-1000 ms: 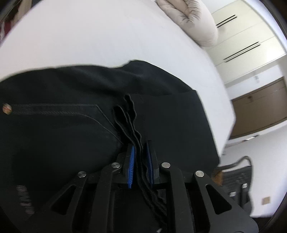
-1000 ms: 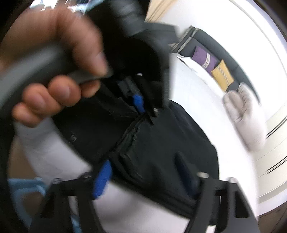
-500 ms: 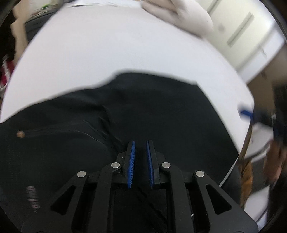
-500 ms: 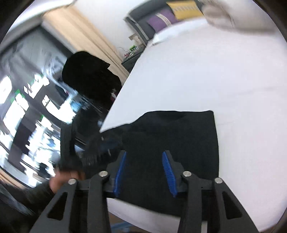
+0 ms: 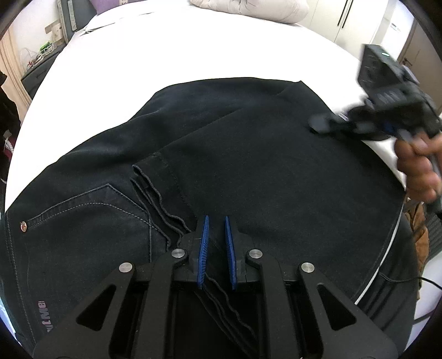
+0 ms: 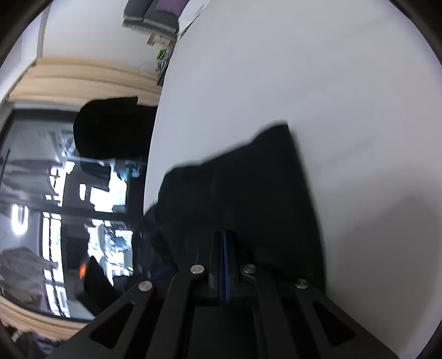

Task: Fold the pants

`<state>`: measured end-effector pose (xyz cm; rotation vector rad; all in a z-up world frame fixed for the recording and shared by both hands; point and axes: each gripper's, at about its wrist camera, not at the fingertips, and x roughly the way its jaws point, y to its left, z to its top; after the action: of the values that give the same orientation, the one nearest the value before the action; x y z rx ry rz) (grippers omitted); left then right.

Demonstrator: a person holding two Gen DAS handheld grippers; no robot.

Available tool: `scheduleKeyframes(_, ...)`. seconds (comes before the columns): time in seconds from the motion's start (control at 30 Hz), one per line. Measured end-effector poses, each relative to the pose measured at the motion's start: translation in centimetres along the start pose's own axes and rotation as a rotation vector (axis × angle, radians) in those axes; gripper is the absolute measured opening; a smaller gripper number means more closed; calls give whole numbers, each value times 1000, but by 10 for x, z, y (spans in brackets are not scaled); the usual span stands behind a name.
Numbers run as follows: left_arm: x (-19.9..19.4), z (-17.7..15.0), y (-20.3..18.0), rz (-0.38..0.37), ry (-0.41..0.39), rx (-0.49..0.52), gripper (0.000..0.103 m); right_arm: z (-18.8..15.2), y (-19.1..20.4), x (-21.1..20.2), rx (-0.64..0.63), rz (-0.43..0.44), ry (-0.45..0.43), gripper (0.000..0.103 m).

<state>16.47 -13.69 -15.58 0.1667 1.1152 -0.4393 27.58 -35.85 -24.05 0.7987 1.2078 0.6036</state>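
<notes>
On the white bed (image 5: 165,55), we're looking at 1 pair of black jeans (image 5: 248,154), already doubled over, lying flat near the bed's front edge, w/ a back pocket (image 5: 91,212) and its rivet (image 5: 24,226) showing at the left of the left wrist view.

We're holding 2 grippers. Left gripper (image 5: 215,221) is sitting nearly closed, w/ its blue pads (image 5: 204,248) pinching the stacked leg hems (image 5: 154,187); the hem edges are running back between the pads. So the left one is gripping the jeans at the cuff end, pressed down on the seat of the jeans.

Right gripper (image 5: 320,125) is hovering at the far right edge of the folded jeans, by the fold corner, a hand (image 5: 417,165) behind it. Its pads are coming together tight; in the right wrist view (image 6: 224,234) they're meeting w/ only a thin blue line visible. Whether cloth is caught between them, we can't tell – it's all black on black and blurred.

Key relation: the long axis of the folded jeans is running left-right across the left wrist view, from pocket end to fold, w/ 1 gripper at each end. The fold edge is lying directly under and ahead of the right fingers, so we're judging the right gripper is nearer for the next fold.

Also 1 beige pillow (image 5: 248,8) at the head of the bed, well apart.
</notes>
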Motion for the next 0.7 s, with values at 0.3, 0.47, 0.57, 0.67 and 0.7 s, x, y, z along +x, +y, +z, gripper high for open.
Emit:
scheduleKeyframes(0.3,0,-6,-3,3,-9,-4,12,-91,-1,-41,5,-18,-23,2)
scheduleKeyframes(0.47,-4,-12,11,-10,-15,-14,12,-122,20,-72,-8,-77,-78,5)
scheduleKeyframes(0.57,-6,-12,11,-6,-19,-14,12,-119,38,-90,-47,-8,-152,40)
scheduleKeyframes(0.67,-10,-13,12,-10,-21,-16,12,-108,64,-82,-103,46,-178,59)
scheduleKeyframes(0.7,-11,-14,12,-13,-22,-19,12,-103,67,-75,-107,58,-172,59)
